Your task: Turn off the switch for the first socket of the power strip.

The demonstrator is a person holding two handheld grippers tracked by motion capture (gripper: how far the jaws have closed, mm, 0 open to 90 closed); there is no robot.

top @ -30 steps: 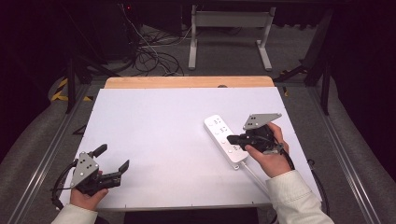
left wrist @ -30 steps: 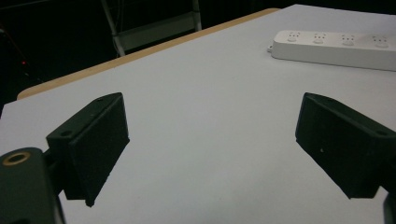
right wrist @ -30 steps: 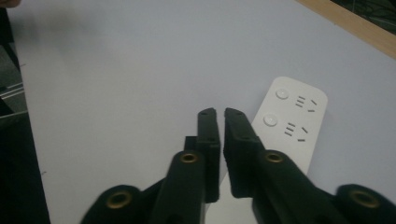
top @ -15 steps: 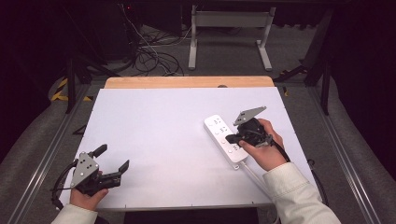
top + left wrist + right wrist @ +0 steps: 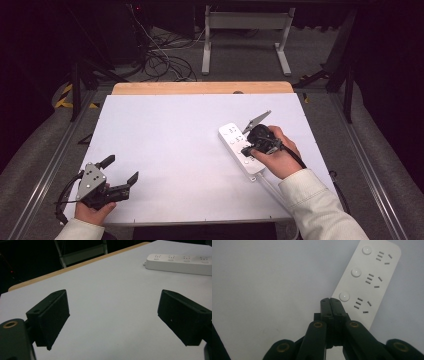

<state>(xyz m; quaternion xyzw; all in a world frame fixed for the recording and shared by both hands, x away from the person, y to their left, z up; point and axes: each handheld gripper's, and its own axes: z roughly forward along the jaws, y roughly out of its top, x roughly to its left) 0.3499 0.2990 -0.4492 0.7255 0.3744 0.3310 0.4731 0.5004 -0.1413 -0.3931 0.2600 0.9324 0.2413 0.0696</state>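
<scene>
A white power strip (image 5: 241, 148) lies flat on the white counter (image 5: 175, 140), at about 3 o'clock from the counter's middle in the high view, its long axis running from 11 o'clock to 5 o'clock. It is a long, rounded-corner bar, and the right gripper view shows three sockets in a row along it, each with a round white button (image 5: 344, 296) beside a cluster of dark slots. A white cord (image 5: 272, 186) leaves its near end toward the counter's front edge. The right claw (image 5: 330, 302) is clenched, its two black jaws pressed flat together with nothing between them, and its tip sits over the strip's long edge just beside the nearest visible button; whether it touches the strip I cannot tell. The right hand (image 5: 277, 155) covers the strip's near half in the high view. The left claw (image 5: 120, 170) rests at 7 o'clock on the counter, well apart from the strip, released with its jaws spread wide over bare counter and holding nothing.
</scene>
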